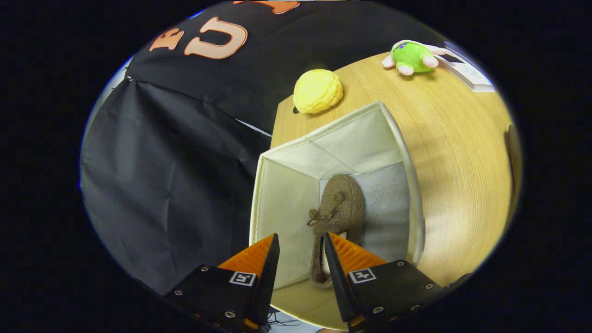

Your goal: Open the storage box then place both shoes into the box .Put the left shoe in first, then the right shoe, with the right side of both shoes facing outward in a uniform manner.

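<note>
The black cloth wall (pixel 166 185) hung at the left, close against the storage box's (pixel 286 194) left side. The box stood open on the wooden desk (pixel 453 152), its cream walls upright. Inside lay a brown shoe (pixel 340 208), long axis running near to far, toe toward the far wall, heel nearest the tongs (pixel 300 245). The tongs were spread above the box's near rim, pinching nothing; the heel lay beside the right finger. Bare grey floor showed right of the shoe. Farther off sat a yellow plush (pixel 318 91) and a green plush (pixel 411 57).
</note>
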### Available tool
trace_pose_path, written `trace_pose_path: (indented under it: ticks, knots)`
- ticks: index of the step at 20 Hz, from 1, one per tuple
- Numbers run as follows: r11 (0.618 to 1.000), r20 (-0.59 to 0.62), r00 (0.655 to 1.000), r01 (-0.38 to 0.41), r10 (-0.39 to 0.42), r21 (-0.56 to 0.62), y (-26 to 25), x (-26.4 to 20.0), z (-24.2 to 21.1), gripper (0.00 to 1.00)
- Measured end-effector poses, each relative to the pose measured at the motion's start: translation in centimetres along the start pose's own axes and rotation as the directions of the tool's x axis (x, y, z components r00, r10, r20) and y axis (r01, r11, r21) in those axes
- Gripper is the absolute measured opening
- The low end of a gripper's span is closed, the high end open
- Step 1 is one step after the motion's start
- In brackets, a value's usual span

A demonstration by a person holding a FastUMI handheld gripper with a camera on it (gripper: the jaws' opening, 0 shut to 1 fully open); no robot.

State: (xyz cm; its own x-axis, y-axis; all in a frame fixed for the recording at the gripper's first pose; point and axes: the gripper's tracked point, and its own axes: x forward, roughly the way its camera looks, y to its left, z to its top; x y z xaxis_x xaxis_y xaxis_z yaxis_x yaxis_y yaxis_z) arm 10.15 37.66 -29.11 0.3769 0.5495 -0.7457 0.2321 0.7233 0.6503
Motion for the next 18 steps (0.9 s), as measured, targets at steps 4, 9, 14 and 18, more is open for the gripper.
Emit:
trace_pose_path:
  ticks: [4,9,14,18]
  knots:
    - [0.998,0.045,0.998,-0.03,0.032,-0.057,-0.3,-3.7,0.8,0.73]
    - [0.993,0.107,0.992,-0.057,0.069,-0.107,-1.6,-8.1,1.8,0.85]
    - [0.984,0.19,0.981,0.004,0.03,-0.179,-6.6,-10.9,2.4,0.9]
    - [0.981,0.242,0.969,0.085,-0.041,-0.173,-11.9,-13.1,3.7,0.93]
